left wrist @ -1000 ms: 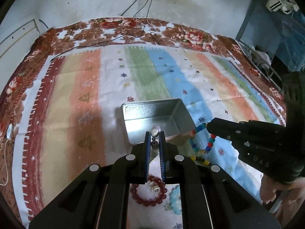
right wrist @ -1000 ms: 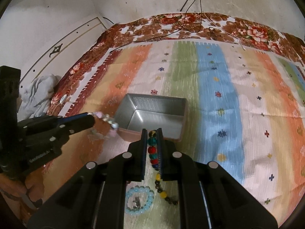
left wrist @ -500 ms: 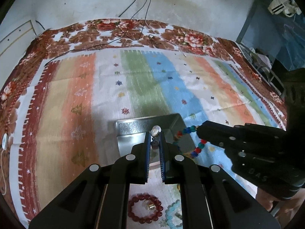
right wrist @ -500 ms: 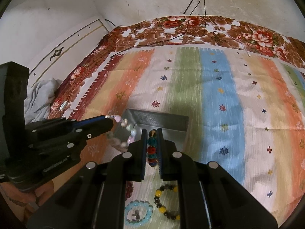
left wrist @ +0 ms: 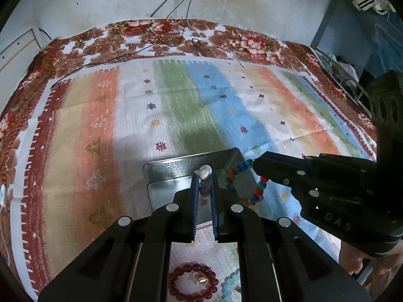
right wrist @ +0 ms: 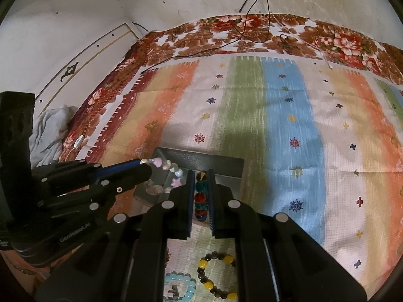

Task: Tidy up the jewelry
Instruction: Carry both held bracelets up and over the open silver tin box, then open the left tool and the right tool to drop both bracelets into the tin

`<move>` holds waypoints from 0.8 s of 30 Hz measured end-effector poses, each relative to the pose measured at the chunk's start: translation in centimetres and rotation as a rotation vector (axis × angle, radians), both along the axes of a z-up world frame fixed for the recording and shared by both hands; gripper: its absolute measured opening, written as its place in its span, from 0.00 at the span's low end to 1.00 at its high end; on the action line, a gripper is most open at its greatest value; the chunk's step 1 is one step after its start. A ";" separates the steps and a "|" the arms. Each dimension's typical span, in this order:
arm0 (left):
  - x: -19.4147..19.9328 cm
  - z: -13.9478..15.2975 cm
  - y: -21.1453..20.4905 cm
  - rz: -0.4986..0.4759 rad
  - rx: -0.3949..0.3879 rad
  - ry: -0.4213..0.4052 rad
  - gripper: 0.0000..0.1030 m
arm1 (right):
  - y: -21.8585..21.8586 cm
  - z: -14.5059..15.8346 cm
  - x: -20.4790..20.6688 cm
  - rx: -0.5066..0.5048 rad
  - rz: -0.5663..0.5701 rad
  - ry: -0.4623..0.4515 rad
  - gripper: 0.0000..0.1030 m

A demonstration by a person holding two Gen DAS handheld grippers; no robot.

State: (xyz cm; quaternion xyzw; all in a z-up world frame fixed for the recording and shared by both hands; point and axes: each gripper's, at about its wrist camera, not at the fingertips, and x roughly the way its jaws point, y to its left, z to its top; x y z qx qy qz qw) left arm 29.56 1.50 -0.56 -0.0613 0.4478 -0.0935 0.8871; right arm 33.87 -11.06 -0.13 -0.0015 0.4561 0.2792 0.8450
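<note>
A: Far left of the metal tin (left wrist: 176, 170), on the striped cloth (left wrist: 100, 115)?

B: Only bare cloth there, orange and cream bands, with a flowered bedcover (left wrist: 141, 35) beyond and a black cable (left wrist: 161, 7) running up the wall.

A: And at the tin itself?

B: Left gripper (left wrist: 205, 176) right above the tin, pointing down into it. Jaws closed tight on a pale pink bracelet (right wrist: 163, 173). In the left wrist view only one pearly bead showing at the tips; in the right wrist view the loop hanging below, over the left part of the tin.

A: Further right of the tin?

B: Right gripper (right wrist: 201, 178), also at the tin, above its right wall. Jaws nearly shut, clamped on a multicolored bead bracelet (left wrist: 248, 183), with teal, red and blue beads. Loop dangling at the right edge of the tin, partly inside, partly over the rim; cannot tell exactly.

A: In front of the tin, nearer to the cameras?

B: Three more bracelets lying flat on the cloth, apart from the tin. From left: dark red bracelet (left wrist: 192, 281), then light blue bracelet (right wrist: 180, 287) just beside it, then yellow and black bracelet (right wrist: 216, 275) on the right. None touched by a gripper.

A: Right of everything?

B: A bit of a hand (left wrist: 352, 256) under the right gripper body.
</note>
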 end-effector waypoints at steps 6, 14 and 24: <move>0.1 -0.2 0.4 0.013 -0.002 0.010 0.42 | -0.5 0.2 0.1 -0.003 -0.037 -0.014 0.42; 0.2 0.0 1.3 0.036 0.017 0.004 0.42 | -0.9 0.2 0.2 -0.031 -0.053 -0.031 0.47; -0.4 0.7 1.7 0.030 0.021 -0.015 0.43 | -1.3 0.6 -0.1 -0.048 -0.058 -0.048 0.48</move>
